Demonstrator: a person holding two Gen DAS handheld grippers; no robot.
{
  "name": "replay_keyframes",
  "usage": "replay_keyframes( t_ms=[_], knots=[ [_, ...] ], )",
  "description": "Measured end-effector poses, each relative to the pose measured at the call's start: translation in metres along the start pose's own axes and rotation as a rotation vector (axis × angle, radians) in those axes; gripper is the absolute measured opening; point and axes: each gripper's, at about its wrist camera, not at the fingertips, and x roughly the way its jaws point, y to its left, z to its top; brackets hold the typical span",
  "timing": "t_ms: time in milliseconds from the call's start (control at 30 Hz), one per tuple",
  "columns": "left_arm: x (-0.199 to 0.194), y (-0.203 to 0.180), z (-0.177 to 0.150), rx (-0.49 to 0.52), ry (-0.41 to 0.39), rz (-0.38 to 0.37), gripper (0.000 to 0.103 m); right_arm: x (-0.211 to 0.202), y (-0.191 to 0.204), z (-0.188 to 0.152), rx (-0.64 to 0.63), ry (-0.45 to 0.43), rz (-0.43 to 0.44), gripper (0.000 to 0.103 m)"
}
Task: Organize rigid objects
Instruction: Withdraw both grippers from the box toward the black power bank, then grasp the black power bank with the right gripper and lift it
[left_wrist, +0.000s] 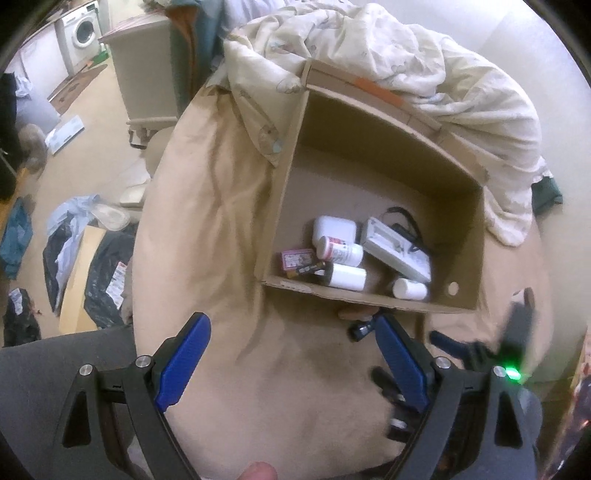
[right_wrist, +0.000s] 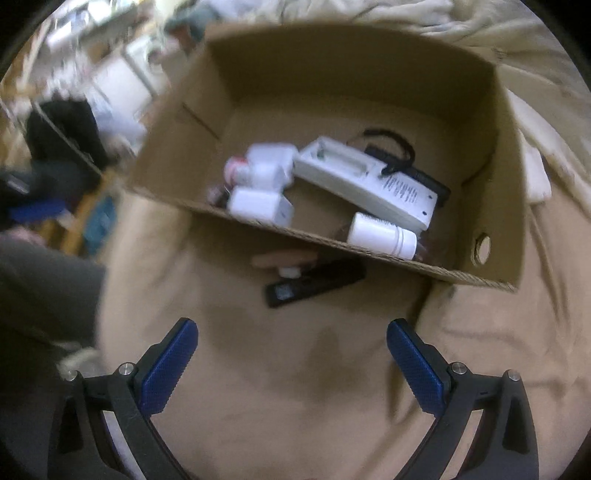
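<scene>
On a bed covered by a tan sheet, an open cardboard box is seen at one o'clock of the left wrist view, with a crumpled pale quilt bunched behind it at twelve o'clock. At nine o'clock of that view, scattered bags and clothes are spread over the floor, and a washing machine is placed at eleven o'clock.

Inside the box, from left to right, a small pink packet, a white bottle with a red label, a plain white bottle, a white charger-like case with a black cord behind it, and a small white bottle are gathered against the near wall.

The left gripper is held wide open at six o'clock, with nothing between its blue pads; only sheet is framed there.

In the blurred right wrist view, a black remote-like bar is laid on the sheet just outside the box's near wall, at twelve o'clock of the gripper, with a pinkish object touching its upper edge; what that is cannot be told. The right gripper is likewise spread wide and empty, its pads well apart from the bar.
</scene>
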Motion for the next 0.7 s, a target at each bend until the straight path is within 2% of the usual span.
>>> replay_keyframes(
  t_ms=[233,367,433,667,700],
  knots=[
    [-0.004,0.005,-0.002,-0.014,0.016,-0.044,0.090,0.038,0.014,0.008,-0.157,0.037,-0.126,0.103],
    [-0.005,0.008,0.000,-0.025,0.017,-0.047,0.090,0.049,0.017,0.010,-0.180,0.036,-0.140,0.103],
    [-0.005,0.009,0.000,-0.030,0.023,-0.053,0.090,0.055,0.017,0.010,-0.191,0.041,-0.152,0.096],
    [-0.001,0.001,-0.002,-0.007,0.035,-0.058,0.090,0.062,0.007,0.009,-0.142,0.009,-0.112,0.096],
    [-0.001,0.001,-0.002,-0.005,0.035,-0.054,0.090,0.061,0.007,0.009,-0.142,0.006,-0.110,0.094]
  ],
)
